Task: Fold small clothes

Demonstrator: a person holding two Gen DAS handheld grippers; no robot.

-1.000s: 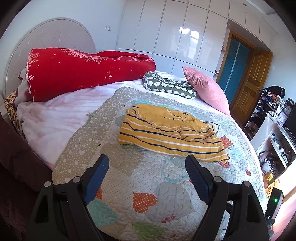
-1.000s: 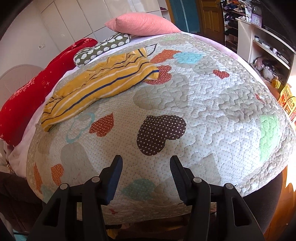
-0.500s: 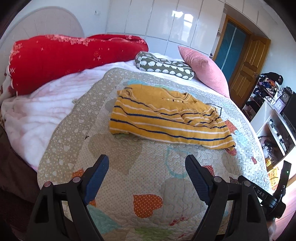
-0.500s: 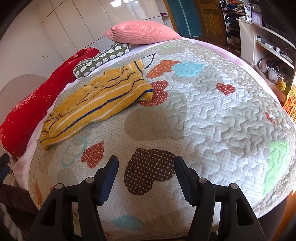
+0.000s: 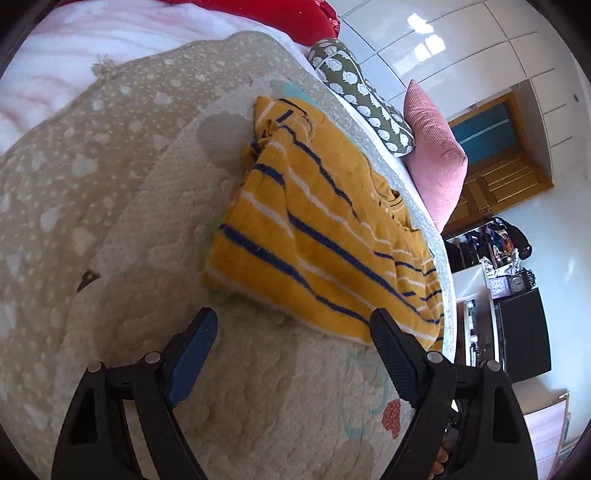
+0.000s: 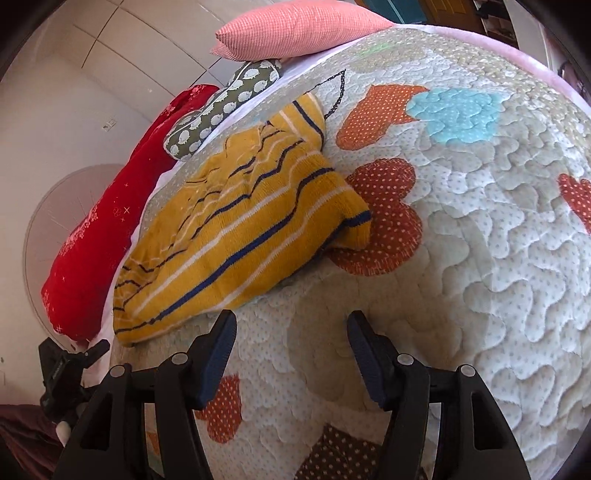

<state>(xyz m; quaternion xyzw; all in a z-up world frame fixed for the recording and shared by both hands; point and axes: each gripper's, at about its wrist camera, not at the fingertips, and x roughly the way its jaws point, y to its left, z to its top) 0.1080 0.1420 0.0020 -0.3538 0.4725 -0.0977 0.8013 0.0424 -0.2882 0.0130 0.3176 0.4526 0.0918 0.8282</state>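
Both grippers poised at the near edge of a yellow striped garment, neither gripping yet.

The yellow striped top lies rumpled on the heart-patterned quilt, short of the pink pillow and the red duvet, probably so it can be spread and folded on a flat surface. The left gripper hangs just short of the top's near hem, jaws wide and empty. The right gripper, also empty with jaws apart, sits near the top's other end, likely to take a matching corner.

Sweater lies on quilt, before pillows.
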